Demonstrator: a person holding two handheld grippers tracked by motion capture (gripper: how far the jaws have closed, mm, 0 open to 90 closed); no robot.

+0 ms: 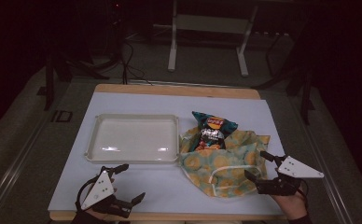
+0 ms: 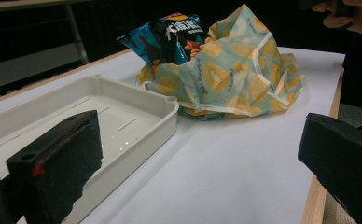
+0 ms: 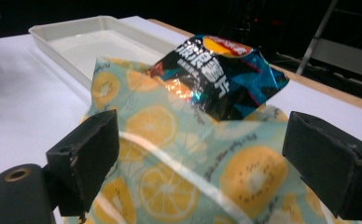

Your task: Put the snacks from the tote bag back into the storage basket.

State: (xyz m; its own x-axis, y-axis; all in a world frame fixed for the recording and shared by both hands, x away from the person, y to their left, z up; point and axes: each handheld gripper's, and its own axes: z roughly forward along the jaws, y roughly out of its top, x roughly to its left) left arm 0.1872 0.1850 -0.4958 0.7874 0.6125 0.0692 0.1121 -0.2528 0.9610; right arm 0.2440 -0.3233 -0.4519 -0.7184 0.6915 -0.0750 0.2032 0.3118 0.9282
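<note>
Right gripper jaws wide, empty, poised at the near-right edge of the fruit-print bag — likely to pin it so the chip packet poking from its mouth can go to the tray alongside — left gripper open, idle.

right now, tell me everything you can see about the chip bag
The chip bag is glossy foil, teal and black with a red and yellow logo and white lettering. It looks sealed and puffed. It leans half inside the fruit-print fabric bag, its top sticking out, just right of the white tray. Only the fabric touches it; the right hand-held gripper is open at the fabric's edge.
</note>
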